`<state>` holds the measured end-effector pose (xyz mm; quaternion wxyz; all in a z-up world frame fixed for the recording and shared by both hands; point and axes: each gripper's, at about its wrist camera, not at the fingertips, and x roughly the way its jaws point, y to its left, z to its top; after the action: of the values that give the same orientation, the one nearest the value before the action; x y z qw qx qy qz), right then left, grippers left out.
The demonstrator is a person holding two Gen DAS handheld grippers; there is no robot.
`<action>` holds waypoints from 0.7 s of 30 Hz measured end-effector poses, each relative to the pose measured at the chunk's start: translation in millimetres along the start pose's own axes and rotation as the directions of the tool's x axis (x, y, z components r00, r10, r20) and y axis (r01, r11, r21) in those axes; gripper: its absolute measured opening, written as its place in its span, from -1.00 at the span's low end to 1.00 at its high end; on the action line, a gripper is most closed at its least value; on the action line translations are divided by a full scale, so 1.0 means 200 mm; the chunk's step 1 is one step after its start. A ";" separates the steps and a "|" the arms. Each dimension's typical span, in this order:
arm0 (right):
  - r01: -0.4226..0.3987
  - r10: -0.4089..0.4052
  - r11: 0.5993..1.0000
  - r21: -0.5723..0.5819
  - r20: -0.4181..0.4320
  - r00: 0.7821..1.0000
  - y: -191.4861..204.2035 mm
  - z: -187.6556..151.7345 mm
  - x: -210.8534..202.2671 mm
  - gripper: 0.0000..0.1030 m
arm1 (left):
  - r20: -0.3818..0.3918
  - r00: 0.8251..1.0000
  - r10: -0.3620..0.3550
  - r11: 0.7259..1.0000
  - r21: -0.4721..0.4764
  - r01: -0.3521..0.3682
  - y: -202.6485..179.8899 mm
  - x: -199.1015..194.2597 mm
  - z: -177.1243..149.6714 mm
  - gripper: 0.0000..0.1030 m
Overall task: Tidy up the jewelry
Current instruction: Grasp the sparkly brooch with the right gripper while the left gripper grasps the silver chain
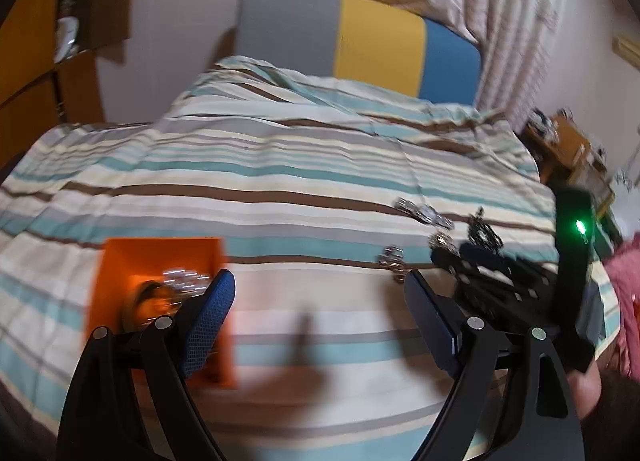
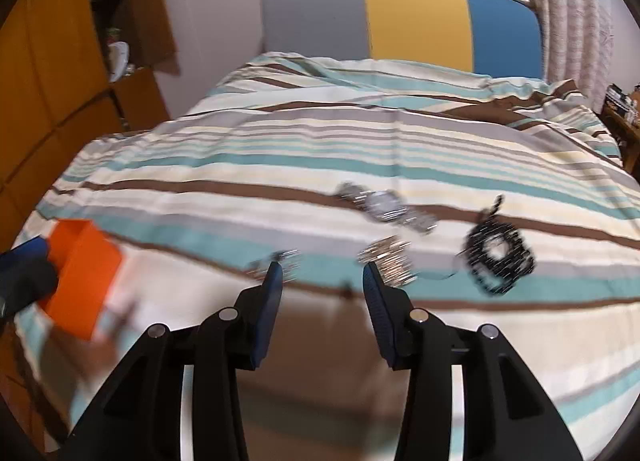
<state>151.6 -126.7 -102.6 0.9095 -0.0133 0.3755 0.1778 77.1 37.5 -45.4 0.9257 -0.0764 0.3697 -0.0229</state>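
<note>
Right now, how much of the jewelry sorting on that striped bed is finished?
Partly done, it seems: the open orange box already holds something shiny, though blurred. Nothing is in hand; the left hand-held gripper and right hand-held gripper are both open and empty. Still lying on the striped bedspread: a silver metal watch, a black beaded piece, and two small silvery pieces.

Box (image 2: 82, 281) left on bedspread (image 2: 320, 149) — jewelry (image 2: 386, 207) right

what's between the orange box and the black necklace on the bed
In the right wrist view, two small silver pieces lie between the orange box and black necklace.
</note>
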 end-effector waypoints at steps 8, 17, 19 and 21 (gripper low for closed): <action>0.020 -0.026 0.998 -0.065 -0.091 0.995 -0.09 0.03 0.15 -0.26 | -0.091 0.995 -0.026 1.000 0.011 0.027 -0.15 0.24 0.01 0.66; -0.014 0.015 1.000 0.011 -0.097 0.995 -0.19 0.01 0.16 -0.56 | -0.140 0.990 -0.017 0.999 0.026 0.021 -0.20 0.41 -0.01 0.66; -0.011 0.012 1.000 0.015 -0.083 0.996 -0.19 0.00 0.14 -0.56 | -0.148 0.989 -0.022 0.999 0.030 0.027 -0.21 0.44 -0.02 0.60; -0.005 0.007 1.000 0.029 -0.066 0.998 -0.19 0.00 0.11 -0.57 | -0.156 0.988 -0.019 0.999 0.044 0.026 -0.24 0.47 -0.02 0.57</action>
<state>178.1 -156.5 -122.4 0.8961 -0.0048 0.4080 0.1745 142.2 -18.7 -104.6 0.8952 -0.0572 0.4394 -0.0479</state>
